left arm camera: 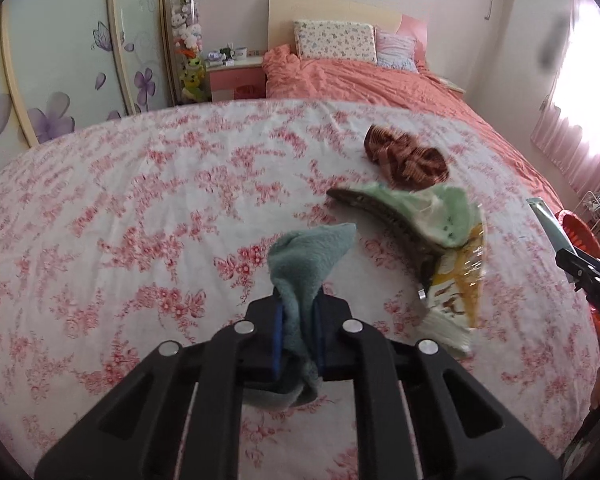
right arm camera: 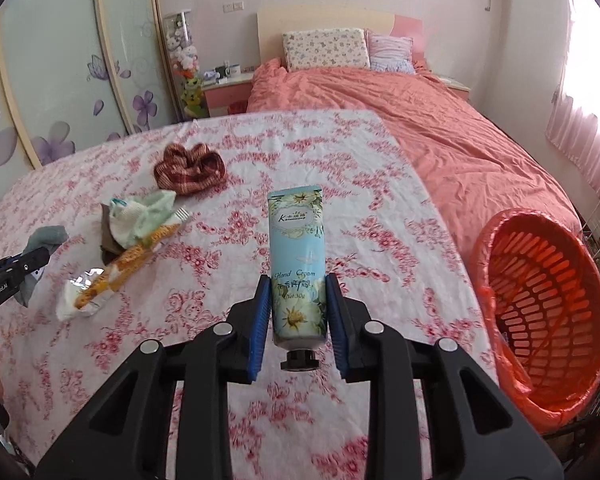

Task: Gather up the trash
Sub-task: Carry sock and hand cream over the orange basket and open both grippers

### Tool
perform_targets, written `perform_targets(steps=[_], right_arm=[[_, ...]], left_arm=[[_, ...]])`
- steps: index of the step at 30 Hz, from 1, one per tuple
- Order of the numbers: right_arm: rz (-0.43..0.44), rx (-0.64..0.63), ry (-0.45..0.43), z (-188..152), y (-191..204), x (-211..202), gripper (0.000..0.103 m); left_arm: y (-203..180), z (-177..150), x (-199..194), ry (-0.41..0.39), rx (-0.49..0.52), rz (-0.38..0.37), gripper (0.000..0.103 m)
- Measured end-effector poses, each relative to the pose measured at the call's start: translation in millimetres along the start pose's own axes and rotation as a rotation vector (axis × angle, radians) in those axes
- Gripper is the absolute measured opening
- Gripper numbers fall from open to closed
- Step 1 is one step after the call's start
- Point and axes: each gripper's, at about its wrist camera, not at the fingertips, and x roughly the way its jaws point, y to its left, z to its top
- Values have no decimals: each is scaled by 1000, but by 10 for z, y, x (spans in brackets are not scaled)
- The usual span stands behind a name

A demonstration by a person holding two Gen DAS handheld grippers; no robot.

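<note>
- Hand cream tube [right arm camera: 297,264]: clamped between the right gripper [right arm camera: 298,308] pads, long axis pointing forward along the fingers, cap toward the camera.
- Orange basket [right arm camera: 548,312]: lined, right of the tube, nearer this hand.
- Blue-grey cloth [left arm camera: 308,276]: pinched in the closed left gripper [left arm camera: 299,322], above the floral sheet [left arm camera: 140,200].
- Wrapper pile [right arm camera: 120,256]: lying between the grippers.
</note>
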Motion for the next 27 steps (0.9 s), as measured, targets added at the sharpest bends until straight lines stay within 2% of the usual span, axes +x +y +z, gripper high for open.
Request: perform_targets(steps=[6, 14, 20, 27], right_arm=[[11, 32, -72, 48, -154, -419, 28], [6, 95, -133, -22, -510, -835, 28], [-28, 154, -163, -98, -892, -1041, 28], [-86, 212, -191, -161, -1410, -1190, 28]], left_arm=[[-311, 145, -505, -85, 33, -21, 13], [-973, 246, -949, -142, 77, -114, 13], [-1603, 284, -1060, -151, 125, -207, 13], [-2366, 320, -1005, -140, 179, -315, 13]])
